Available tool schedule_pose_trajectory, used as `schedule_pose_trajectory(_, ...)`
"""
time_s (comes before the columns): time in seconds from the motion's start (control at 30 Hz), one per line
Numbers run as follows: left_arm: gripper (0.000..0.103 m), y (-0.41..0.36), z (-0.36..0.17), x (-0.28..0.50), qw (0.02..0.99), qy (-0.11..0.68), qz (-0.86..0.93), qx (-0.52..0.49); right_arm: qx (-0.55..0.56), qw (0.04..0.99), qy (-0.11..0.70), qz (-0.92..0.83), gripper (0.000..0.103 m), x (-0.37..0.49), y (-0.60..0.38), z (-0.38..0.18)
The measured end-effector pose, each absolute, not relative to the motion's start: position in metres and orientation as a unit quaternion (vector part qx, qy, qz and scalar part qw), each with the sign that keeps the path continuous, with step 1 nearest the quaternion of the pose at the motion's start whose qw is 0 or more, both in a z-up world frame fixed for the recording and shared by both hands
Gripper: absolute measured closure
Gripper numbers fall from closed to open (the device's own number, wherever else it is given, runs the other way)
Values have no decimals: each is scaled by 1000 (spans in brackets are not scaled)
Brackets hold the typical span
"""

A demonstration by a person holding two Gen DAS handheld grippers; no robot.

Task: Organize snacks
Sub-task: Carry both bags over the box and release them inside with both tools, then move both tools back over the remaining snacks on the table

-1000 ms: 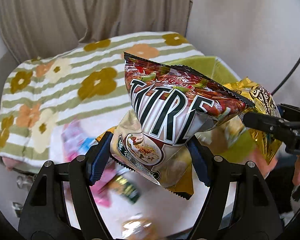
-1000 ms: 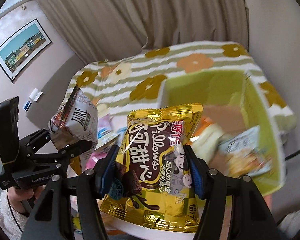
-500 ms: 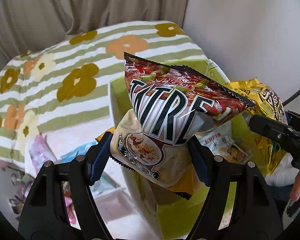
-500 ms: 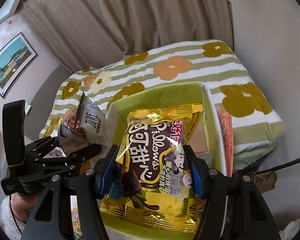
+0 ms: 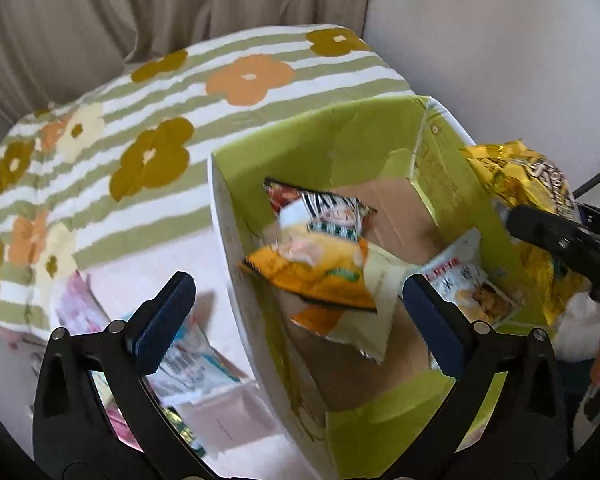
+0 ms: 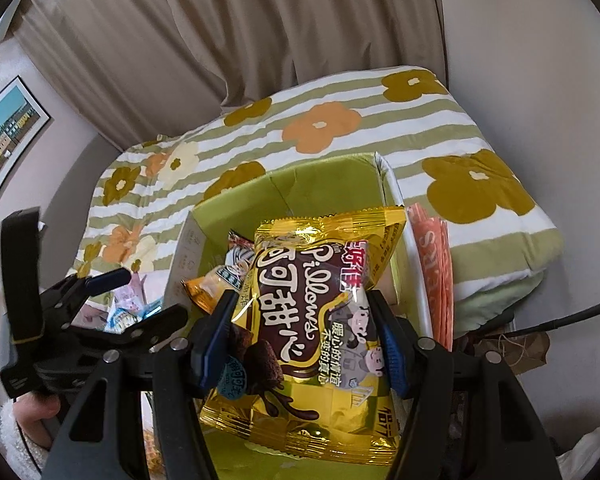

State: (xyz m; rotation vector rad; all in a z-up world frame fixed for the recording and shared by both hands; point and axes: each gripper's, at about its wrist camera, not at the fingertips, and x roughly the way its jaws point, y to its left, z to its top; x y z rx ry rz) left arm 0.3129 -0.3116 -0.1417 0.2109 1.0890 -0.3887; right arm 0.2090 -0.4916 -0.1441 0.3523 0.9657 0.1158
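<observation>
A green cardboard box stands open on the table. My left gripper is open and empty above it. The red and white chip bag and an orange bag lie blurred inside the box, with a white packet beside them. My right gripper is shut on a gold Pillows chocolate bag and holds it over the box. That gold bag also shows at the right edge of the left wrist view. The left gripper shows open at the left of the right wrist view.
A striped floral blanket lies behind the box. Several loose snack packets lie on the pink surface left of the box. Orange packets stand outside the box's right wall. Curtains hang behind.
My left gripper opened and let go of the red chip bag with the packet under it; they dropped into the box. My right gripper came further over the box, still holding the gold bag.
</observation>
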Motion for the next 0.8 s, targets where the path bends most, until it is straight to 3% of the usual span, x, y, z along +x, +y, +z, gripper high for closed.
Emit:
schedule_pose_trajectory(0.2,0,-300,-139,297,835,513,-183,83,162,873,455,61,42,221,-490,-145)
schedule_pose_trajectory(0.23,0,-299,-137,296,836,511,-181,82,160,876,452,59,38,224,-489,-144)
schedule_pose_trajectory(0.27,0,-297,-135,295,838,509,-179,81,156,878,449,58,33,225,-488,-144)
schedule_pose_trajectory(0.33,0,-293,-132,292,840,507,-176,78,143,884,443,51,0,226,-486,-145)
schedule_pose_trajectory(0.47,0,-285,-128,282,844,504,-169,70,105,891,439,39,0,217,-482,-145)
schedule_pose_trajectory(0.8,0,-272,-109,241,860,482,-157,53,126,886,440,72,0,180,-483,-129)
